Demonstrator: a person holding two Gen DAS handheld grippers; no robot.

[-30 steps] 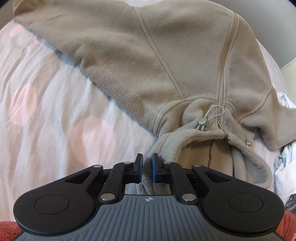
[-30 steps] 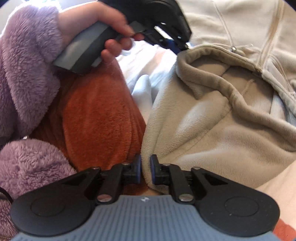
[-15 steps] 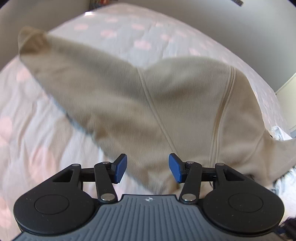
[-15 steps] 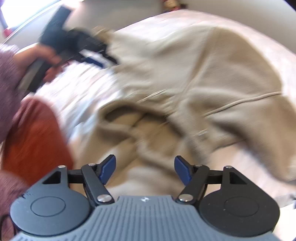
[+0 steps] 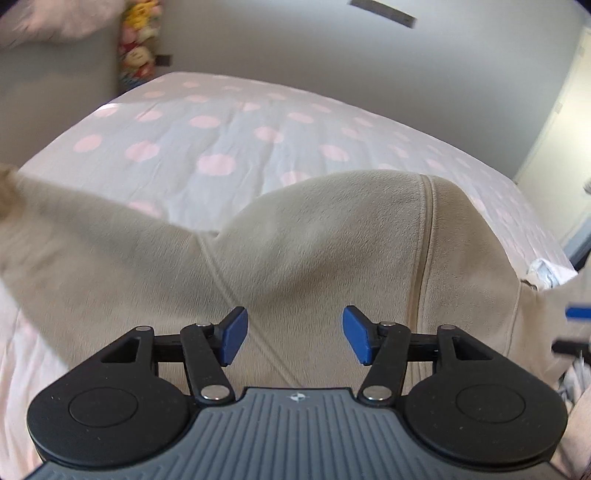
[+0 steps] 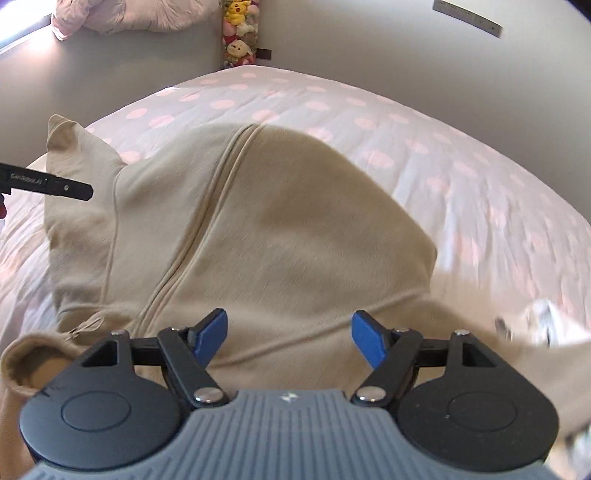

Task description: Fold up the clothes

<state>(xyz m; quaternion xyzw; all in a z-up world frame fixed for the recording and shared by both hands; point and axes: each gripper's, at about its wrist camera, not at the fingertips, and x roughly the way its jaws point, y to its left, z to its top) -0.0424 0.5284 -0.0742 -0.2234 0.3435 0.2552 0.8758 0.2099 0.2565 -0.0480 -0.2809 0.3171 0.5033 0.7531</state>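
Note:
A beige fleece zip hoodie (image 5: 332,243) lies spread on the bed, front up, its zipper seam running away from me; it also shows in the right wrist view (image 6: 280,221). Its hood (image 6: 33,365) is bunched at the near left and one sleeve (image 5: 74,236) stretches left. My left gripper (image 5: 294,339) is open and empty just above the near part of the hoodie. My right gripper (image 6: 289,338) is open and empty above the chest. The left gripper's tip (image 6: 55,184) shows at the left edge of the right wrist view.
The bed has a white sheet with pink dots (image 5: 221,140), also in the right wrist view (image 6: 461,155). Grey walls stand behind, with plush toys (image 6: 238,33) in the corner. A white and blue cloth (image 5: 546,273) lies at the hoodie's right edge.
Both grippers opened and let go of the hood edge. Both have lifted and tilted up, so the far bed and walls now show. The hoodie lies flatter.

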